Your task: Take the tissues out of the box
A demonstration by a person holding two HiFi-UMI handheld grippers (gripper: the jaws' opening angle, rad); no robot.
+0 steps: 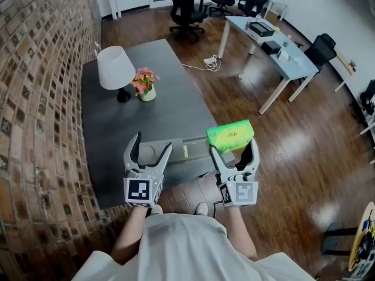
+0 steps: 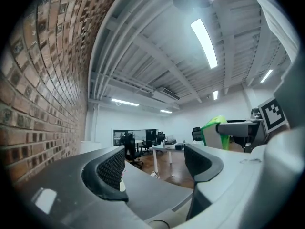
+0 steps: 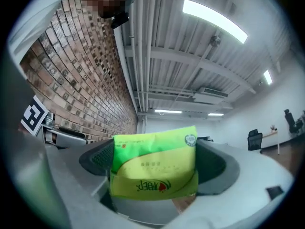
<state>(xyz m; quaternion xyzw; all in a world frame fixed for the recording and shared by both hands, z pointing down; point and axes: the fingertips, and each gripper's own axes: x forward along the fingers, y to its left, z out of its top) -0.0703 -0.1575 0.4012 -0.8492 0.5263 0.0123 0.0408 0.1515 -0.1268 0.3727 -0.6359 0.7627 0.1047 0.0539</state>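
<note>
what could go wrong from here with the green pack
The right tool pinches the soft tissue pack by its sides only, so it may slip or crumple. It hangs near the table edge, so a drop could land on the floor. The left tool is open and empty, giving no support.

Brick wall (image 1: 35, 98) on L, dark wood floor (image 1: 234, 110), grey table (image 1: 170, 107) w/ white lamp (image 1: 115, 68) & potted flowers (image 1: 145, 84), white desk (image 1: 275, 51), black office chairs (image 1: 184, 7), ceiling strip lights (image 2: 205, 42).
</note>
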